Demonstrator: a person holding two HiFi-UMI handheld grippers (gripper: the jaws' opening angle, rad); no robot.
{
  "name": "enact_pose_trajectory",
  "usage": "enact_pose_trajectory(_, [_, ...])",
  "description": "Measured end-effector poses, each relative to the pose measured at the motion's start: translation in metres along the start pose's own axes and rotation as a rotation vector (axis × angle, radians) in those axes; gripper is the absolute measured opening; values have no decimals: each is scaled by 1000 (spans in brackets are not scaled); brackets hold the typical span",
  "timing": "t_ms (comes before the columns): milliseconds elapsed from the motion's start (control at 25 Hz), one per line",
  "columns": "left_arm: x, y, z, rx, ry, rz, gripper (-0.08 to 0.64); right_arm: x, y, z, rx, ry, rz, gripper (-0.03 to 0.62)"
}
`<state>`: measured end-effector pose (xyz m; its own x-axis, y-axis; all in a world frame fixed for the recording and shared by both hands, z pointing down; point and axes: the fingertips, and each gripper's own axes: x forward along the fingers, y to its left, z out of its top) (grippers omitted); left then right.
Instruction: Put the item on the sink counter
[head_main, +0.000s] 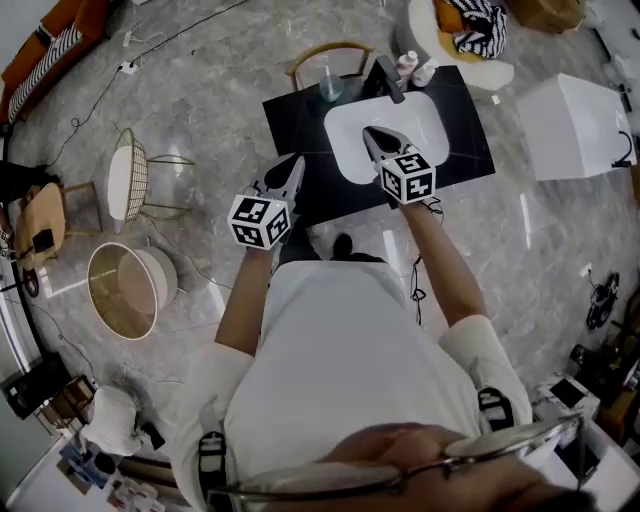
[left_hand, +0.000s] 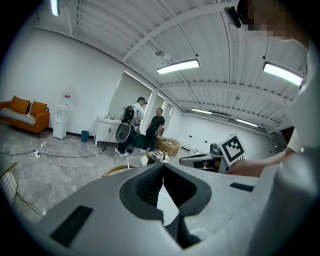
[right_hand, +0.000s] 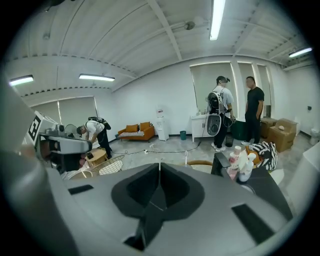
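The black sink counter (head_main: 290, 120) with its white basin (head_main: 350, 130) stands in front of me in the head view. A dark faucet (head_main: 390, 80), a clear bottle (head_main: 329, 86) and two small bottles (head_main: 412, 68) are on its far side. My left gripper (head_main: 297, 160) hangs over the counter's near left part, jaws shut and empty. My right gripper (head_main: 368, 132) is above the basin, also shut with nothing in it. In the right gripper view the jaws (right_hand: 160, 164) meet, and the bottles (right_hand: 240, 165) stand on the counter (right_hand: 265, 187) to the right. The left gripper (left_hand: 162, 162) shows its jaws pressed together.
A wooden chair (head_main: 330, 50) stands behind the counter and a white box (head_main: 575, 125) to its right. A wire chair (head_main: 130, 180) and a round tub (head_main: 125, 290) are on the floor at left. A striped cloth (head_main: 480, 25) lies on a white seat. Two people (right_hand: 235, 112) stand far off.
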<state>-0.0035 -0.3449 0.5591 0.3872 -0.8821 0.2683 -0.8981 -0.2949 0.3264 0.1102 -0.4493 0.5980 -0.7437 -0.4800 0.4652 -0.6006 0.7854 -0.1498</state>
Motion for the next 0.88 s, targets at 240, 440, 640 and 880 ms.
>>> enact_pose_trajectory(240, [-16,-27,-4,14,-24,38,5,-43,8,1,-74,-18,25,12])
enact_pose_trajectory(440, [-26,-33,2,46,-41,50,5,-59,7,9,-89,-57,20,12])
enact_pose_trajectory(640, [-33,-20,23,84,-66,42,5,-70,11,30,-76,-118,-4,12])
enact_pose_trajectory(880, [-40,3,51,114,-87,18,5,-79,13,58,-17,-202,-65,6])
